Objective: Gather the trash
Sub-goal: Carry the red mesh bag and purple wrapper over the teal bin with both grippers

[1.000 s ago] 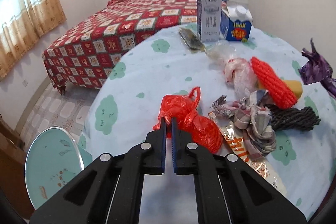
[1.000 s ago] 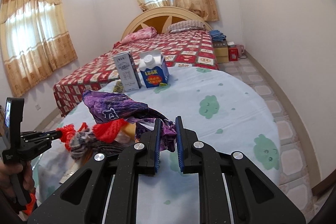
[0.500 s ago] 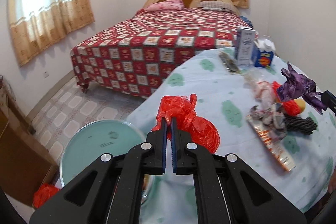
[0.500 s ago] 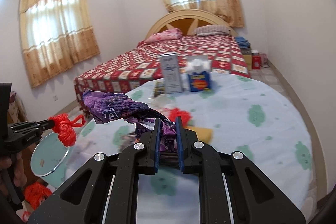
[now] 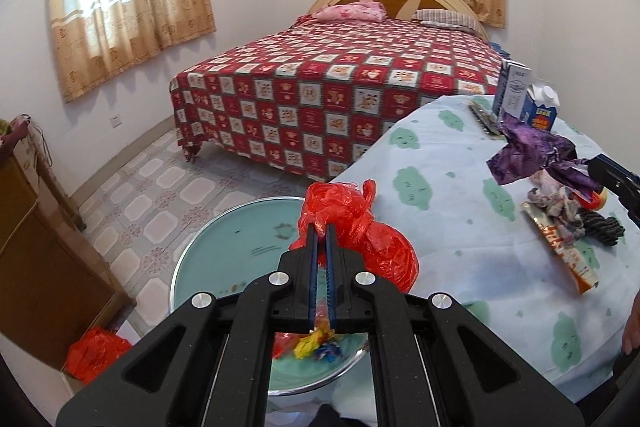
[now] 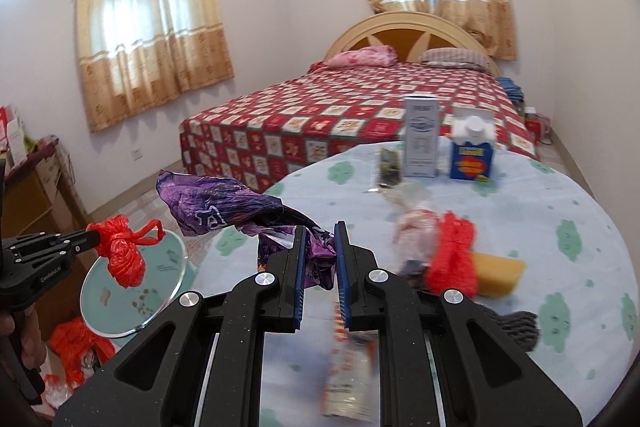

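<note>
My left gripper (image 5: 320, 229) is shut on a knotted red plastic bag (image 5: 356, 235), held in the air over a round teal tray (image 5: 224, 259) beside the table. The same bag (image 6: 122, 251) and left gripper (image 6: 94, 237) show at the left of the right wrist view. My right gripper (image 6: 319, 229) is shut on a crumpled purple wrapper (image 6: 216, 207), lifted above the table's left part; that wrapper (image 5: 528, 151) hangs at the right in the left wrist view. Colourful wrappers (image 5: 316, 343) lie on the tray.
A round table (image 6: 520, 211) with a pale blue cloud cloth bears a red net (image 6: 454, 255), a yellow sponge (image 6: 498, 271), a dark rope (image 5: 600, 227), a foil wrapper (image 5: 560, 251), a white box (image 6: 420, 139) and a blue carton (image 6: 472, 155). A bed (image 5: 340, 83) stands behind. Red bags (image 6: 76, 347) lie on the floor.
Both grippers have swung left, away from the table's pile. The red bag now hangs over the teal tray, and the purple wrapper has come off the table toward its left edge.
</note>
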The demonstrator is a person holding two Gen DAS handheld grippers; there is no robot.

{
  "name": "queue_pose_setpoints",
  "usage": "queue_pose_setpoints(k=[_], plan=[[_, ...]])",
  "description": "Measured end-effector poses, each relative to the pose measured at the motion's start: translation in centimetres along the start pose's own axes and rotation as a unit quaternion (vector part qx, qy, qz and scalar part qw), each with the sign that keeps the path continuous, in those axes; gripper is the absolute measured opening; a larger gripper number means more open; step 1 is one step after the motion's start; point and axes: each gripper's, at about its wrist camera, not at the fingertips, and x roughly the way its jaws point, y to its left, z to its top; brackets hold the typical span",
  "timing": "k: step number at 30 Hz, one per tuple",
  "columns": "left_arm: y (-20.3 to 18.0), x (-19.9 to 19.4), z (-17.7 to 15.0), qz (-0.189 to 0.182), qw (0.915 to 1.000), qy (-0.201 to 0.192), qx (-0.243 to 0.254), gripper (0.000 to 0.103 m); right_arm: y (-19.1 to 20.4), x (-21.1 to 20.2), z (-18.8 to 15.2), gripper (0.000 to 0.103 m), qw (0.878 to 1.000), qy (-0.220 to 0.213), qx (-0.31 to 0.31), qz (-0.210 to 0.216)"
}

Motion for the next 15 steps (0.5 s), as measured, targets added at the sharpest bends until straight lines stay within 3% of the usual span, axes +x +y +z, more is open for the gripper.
queue_pose_setpoints(k=[15], plan=[[3.8, -0.3, -1.4, 0.029, 0.9996, 0.003, -0.006, 0.003, 5.0, 2.6, 0.4, 0.014, 0.999, 0.019, -0.042, 0.026]])
